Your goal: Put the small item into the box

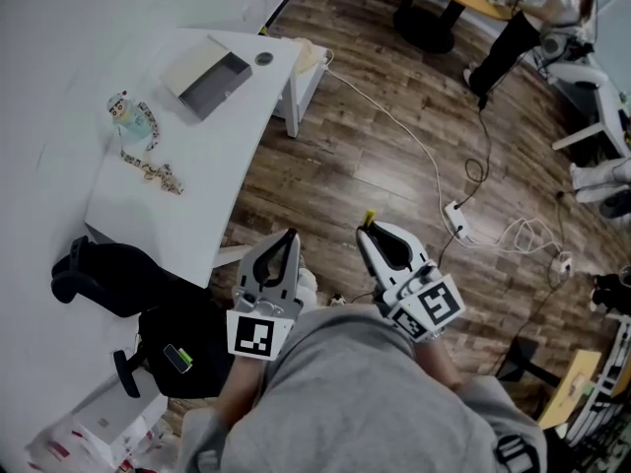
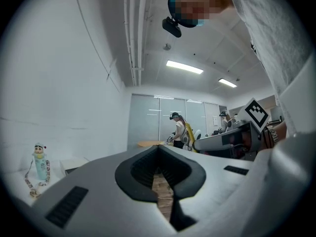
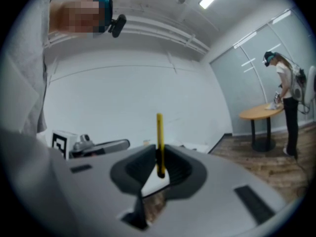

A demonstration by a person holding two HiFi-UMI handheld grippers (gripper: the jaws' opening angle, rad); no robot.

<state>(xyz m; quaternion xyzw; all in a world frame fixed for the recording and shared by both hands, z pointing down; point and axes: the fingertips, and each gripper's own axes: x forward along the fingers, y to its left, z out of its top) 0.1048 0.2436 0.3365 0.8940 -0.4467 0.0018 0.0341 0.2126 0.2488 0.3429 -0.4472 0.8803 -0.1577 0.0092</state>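
An open box (image 1: 212,77) with a grey inside lies on the white table (image 1: 148,215), far ahead to the left. A small toy figure on a beaded string (image 1: 133,126) lies beside it; it also shows in the left gripper view, where the toy figure (image 2: 39,166) stands near the box (image 2: 73,164). Both grippers hang over the wooden floor, away from the table. My right gripper (image 1: 373,233) is shut on a thin yellow stick (image 3: 159,132) that pokes up past its tips. My left gripper (image 1: 284,249) is shut and holds nothing.
A small round disc (image 1: 263,58) sits at the table's far corner. A black chair (image 1: 108,274) and a dark bag (image 1: 182,358) stand at the left. A power strip (image 1: 458,221) with cables lies on the floor. A person (image 3: 285,100) stands at a round table (image 3: 260,113).
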